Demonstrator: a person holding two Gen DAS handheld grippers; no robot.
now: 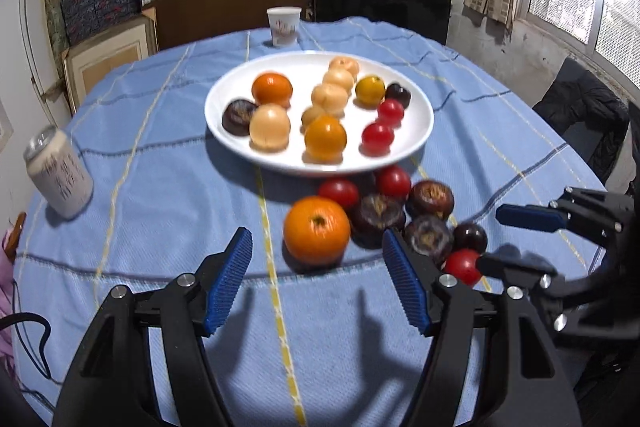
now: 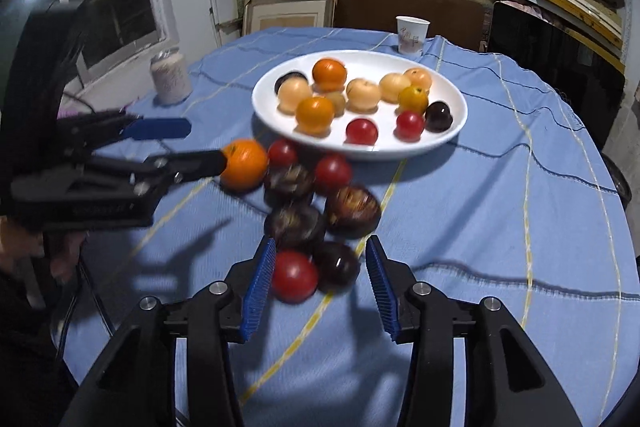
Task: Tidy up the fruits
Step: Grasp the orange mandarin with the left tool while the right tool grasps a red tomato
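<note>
Left wrist | white plate [image 1: 416,143] – oranges, tomatoes, pale and dark fruit

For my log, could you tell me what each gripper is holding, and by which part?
Nothing is held: the left gripper and right gripper are both open.

My left gripper [image 1: 318,247] is matte black plastic with two ribbed blue pads [image 1: 228,281] and round silver screws [image 1: 186,281] at the finger joints. My right gripper [image 2: 320,259] is built the same: black frame, toothed blue pads [image 2: 260,291], silver screws [image 2: 218,287]. At nine o'clock in the right wrist view, bare fingers [image 2: 64,259] show under the black handle.
</note>
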